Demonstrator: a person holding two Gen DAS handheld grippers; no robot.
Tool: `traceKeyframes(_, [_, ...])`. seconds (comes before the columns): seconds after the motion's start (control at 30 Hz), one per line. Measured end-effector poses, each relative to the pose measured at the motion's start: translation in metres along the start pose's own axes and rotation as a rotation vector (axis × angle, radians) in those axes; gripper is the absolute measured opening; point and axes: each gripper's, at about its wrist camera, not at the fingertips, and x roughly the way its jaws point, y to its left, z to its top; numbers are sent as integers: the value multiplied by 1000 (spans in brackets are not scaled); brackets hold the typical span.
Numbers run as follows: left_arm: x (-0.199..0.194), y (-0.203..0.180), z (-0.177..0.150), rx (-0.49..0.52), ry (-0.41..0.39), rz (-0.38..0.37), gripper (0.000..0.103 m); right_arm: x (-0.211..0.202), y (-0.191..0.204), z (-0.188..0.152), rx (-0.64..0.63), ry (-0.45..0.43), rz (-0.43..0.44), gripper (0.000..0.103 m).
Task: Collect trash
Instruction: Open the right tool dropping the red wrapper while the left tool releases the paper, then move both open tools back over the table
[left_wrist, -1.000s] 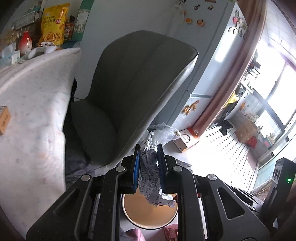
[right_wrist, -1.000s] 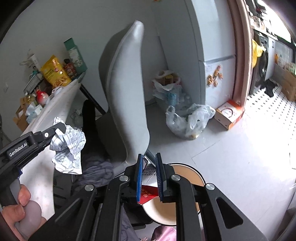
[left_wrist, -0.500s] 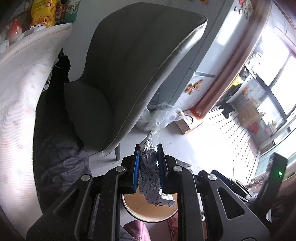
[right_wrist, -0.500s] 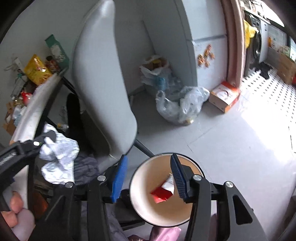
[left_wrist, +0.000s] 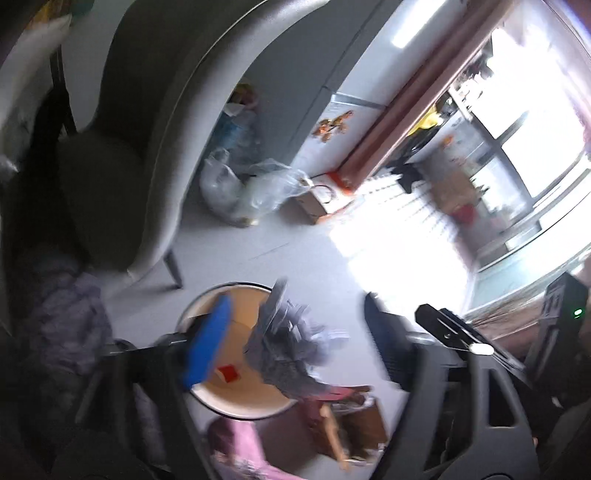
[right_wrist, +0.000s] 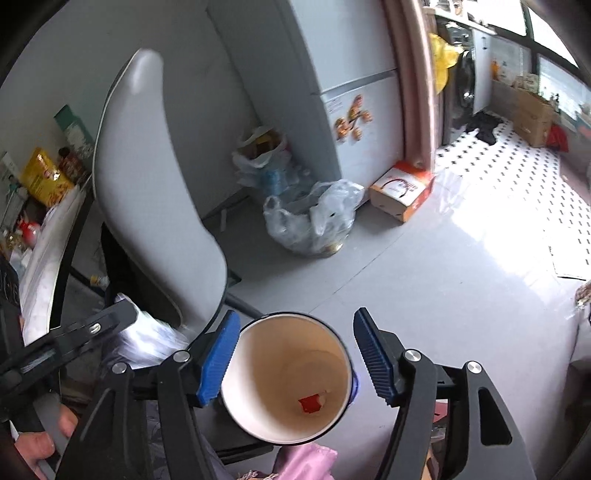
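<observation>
A crumpled printed paper ball hangs loose between the left gripper jaws, just opened wide, over the round cream-lined bin on the floor. The right gripper, also just opened wide, is empty above the red wrapper on the bin's bottom.

A pale grey floor carries nearly everything here. Nearest stands a round bin with a cream inside and a red scrap on its bottom. To its left a grey chair rests on dark legs. Farther off, a clear plastic bag slumps on the floor, with a cardboard box to its right against the fridge. A filled bag sits farther back beside the fridge. Pink cloth lies at the near edge.
</observation>
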Motion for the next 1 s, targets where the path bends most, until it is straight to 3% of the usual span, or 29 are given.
traceKeyframes(0.07, [-5, 0, 0, -2, -7, 12, 87, -7, 1, 1, -1, -12, -1, 64])
traceKeyframes(0.2, [-19, 0, 1, -18, -37, 25, 90, -24, 8, 2, -11, -42, 13, 66])
traceKeyframes(0.27, [-31, -5, 2, -7, -59, 32, 90, -31, 13, 4, -24, -53, 22, 70])
traceKeyframes(0.33, [-47, -10, 6, 6, -83, 43, 90, -40, 21, 6, -40, -68, 21, 81])
traceKeyframes(0.57, [-136, -6, 16, 18, -296, 149, 94, -67, 68, 9, -145, -78, -4, 91])
traceKeyframes(0.87, [-220, 18, 13, 14, -457, 219, 97, -106, 138, 13, -216, -155, -34, 95])
traceKeyframes(1.0, [-243, 30, 8, -11, -503, 214, 97, -121, 163, 10, -249, -186, -11, 96])
